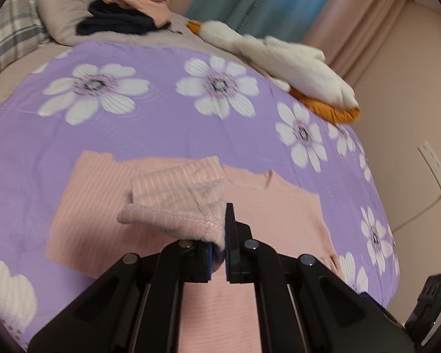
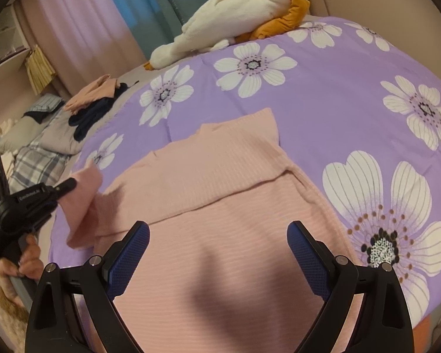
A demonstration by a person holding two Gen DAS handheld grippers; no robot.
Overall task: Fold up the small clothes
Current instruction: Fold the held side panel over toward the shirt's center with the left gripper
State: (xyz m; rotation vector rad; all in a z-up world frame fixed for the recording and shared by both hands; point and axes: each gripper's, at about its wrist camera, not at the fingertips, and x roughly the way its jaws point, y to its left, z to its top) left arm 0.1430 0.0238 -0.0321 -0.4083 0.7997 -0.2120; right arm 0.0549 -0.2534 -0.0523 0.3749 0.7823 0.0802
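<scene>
A pink ribbed top point(image 2: 220, 182) lies flat on the purple flowered quilt point(image 2: 323, 94), one sleeve folded across its body. In the left wrist view my left gripper point(image 1: 219, 253) is shut on the cuff of the other sleeve point(image 1: 176, 203), which is lifted and doubled over the top point(image 1: 279, 214). The right wrist view shows that left gripper point(image 2: 69, 185) at the left edge, held by a hand point(image 2: 23, 261), with the pink sleeve point(image 2: 85, 206) hanging from it. My right gripper point(image 2: 219, 247) is open just above the top's lower body, nothing between its blue pads.
A white plush goose point(image 1: 282, 58) with orange feet lies along the far edge of the bed point(image 2: 235, 20). A pile of pink and navy clothes point(image 1: 123, 14) rests on a grey pillow, beside a plaid pillow point(image 1: 8, 38). Curtains and a wall socket point(image 1: 435, 167) lie beyond.
</scene>
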